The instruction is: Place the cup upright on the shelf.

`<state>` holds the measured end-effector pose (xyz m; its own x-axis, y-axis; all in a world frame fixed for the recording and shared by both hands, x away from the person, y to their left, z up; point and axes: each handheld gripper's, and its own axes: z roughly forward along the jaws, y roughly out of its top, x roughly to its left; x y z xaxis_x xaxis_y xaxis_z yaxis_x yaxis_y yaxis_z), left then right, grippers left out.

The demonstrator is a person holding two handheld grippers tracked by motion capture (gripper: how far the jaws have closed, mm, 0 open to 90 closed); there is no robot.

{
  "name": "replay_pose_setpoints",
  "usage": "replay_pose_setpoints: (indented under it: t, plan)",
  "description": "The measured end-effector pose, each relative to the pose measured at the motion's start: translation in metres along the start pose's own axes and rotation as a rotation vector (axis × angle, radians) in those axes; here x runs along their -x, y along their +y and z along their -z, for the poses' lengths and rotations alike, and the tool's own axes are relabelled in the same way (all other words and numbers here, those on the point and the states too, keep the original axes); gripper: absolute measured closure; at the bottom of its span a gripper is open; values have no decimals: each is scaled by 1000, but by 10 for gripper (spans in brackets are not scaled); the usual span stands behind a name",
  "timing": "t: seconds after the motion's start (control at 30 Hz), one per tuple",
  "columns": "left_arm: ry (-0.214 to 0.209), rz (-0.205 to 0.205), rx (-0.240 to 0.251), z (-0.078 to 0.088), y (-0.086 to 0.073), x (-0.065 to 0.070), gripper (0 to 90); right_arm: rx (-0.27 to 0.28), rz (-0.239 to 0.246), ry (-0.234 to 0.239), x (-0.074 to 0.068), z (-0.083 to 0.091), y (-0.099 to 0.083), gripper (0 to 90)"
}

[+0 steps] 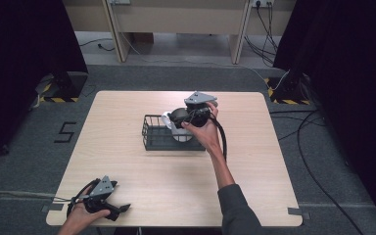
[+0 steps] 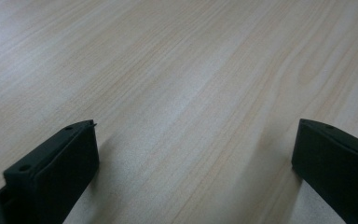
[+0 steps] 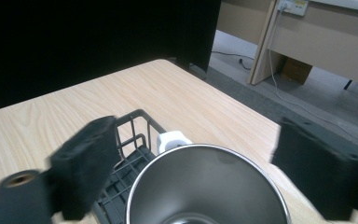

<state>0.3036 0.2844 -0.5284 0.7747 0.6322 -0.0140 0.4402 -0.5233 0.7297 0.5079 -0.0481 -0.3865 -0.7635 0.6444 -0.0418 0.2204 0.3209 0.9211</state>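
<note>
One mug (image 1: 178,128) stands upright in one black wire basket (image 1: 152,132) near the middle of the light wooden table (image 1: 127,161). The mug is white on the outside, with a white handle (image 1: 166,119) that points toward the table's left side in the high view. In the right gripper view its inside (image 3: 205,186) is shiny bare metal, with a thin bright rim, and the white handle (image 3: 171,139) juts out at the far edge of the rim. The basket (image 3: 130,154) is a low rectangular rack of dark wires; the mug sits toward its right end as seen from above.

There are two grippers. The right gripper (image 1: 188,117) hovers over the mug, held by the person's right hand (image 1: 203,129), with a dark sleeve (image 1: 237,210) further down the forearm. Its jaws stand wide apart, one on each side of the mug's rim, and neither touches the mug in the right gripper view, so it is released and grasps nothing.

The left gripper (image 1: 122,209) lies low at the near left corner of the table, held by the left hand (image 1: 81,215). In the left gripper view its two jaws are spread far apart over bare wood, with nothing between them.
</note>
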Motion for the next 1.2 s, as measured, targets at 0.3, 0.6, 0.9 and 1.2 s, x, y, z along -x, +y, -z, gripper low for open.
replay_pose_setpoints:
  t: [0.3,0.6,0.9,1.2]
  plan:
    - [0,0,0,0,0,0,0,12,-7,13,-2,5,-3,151]
    - [0,0,0,0,0,0,0,26,7,26,-9,18,-6,153]
    - [0,0,0,0,0,0,0,31,0,28,-15,31,-17,159]
    - [0,1,1,0,0,0,0,41,7,30,-25,42,-20,168]
